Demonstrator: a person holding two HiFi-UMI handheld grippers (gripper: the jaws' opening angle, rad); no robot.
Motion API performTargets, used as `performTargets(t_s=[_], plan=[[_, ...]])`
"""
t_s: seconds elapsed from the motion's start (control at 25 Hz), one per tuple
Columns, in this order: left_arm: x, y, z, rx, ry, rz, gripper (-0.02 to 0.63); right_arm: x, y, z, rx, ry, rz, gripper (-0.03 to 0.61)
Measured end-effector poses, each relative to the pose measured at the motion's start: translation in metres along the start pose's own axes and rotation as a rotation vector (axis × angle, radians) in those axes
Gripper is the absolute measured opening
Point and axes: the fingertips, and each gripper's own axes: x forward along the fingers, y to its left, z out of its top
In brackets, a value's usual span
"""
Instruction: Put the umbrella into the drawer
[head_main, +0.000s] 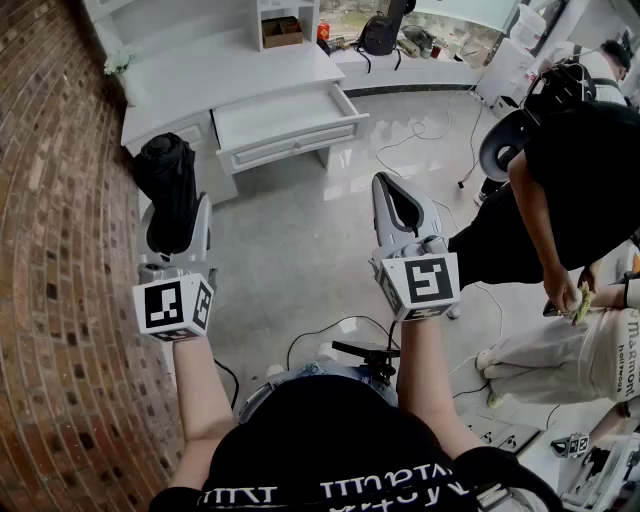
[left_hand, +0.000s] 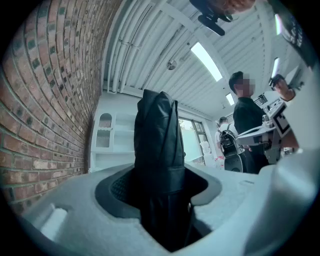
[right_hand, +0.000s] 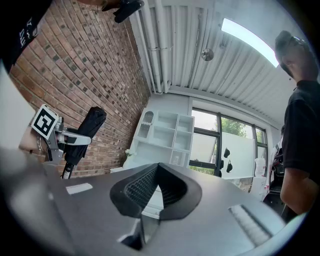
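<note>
Umbrella (head_main: 166, 185), black and folded, stands upright at 9 o'clock, grasped between the jaws of the left gripper (head_main: 180, 222). Right gripper (head_main: 388, 186) has its jaws clenched on nothing. At 12 o'clock the drawer (head_main: 285, 122) of the white table (head_main: 230, 65) is open.

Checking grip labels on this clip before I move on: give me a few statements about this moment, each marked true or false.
1. The left gripper grips the umbrella. True.
2. The drawer is shut. False: it stands pulled open.
3. The right gripper holds something. False: its jaws are together with nothing between them.
4. The umbrella lies in the drawer. False: it is held in the air, short of the drawer.
5. A brick wall runs along the left gripper's side. True.
</note>
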Motion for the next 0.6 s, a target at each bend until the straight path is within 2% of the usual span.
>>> performTargets(t_s=[0.36, 0.6], plan=[[0.021, -0.037, -0.001, 0.005, 0.004, 0.039, 0.241, 0.003, -0.039, -0.014, -0.023, -0.003, 0.049, 0.005], [0.026, -0.055, -0.002, 0.008, 0.015, 0.072, 0.241, 0.005, -0.056, -0.023, 0.011, -0.014, 0.104, 0.005]])
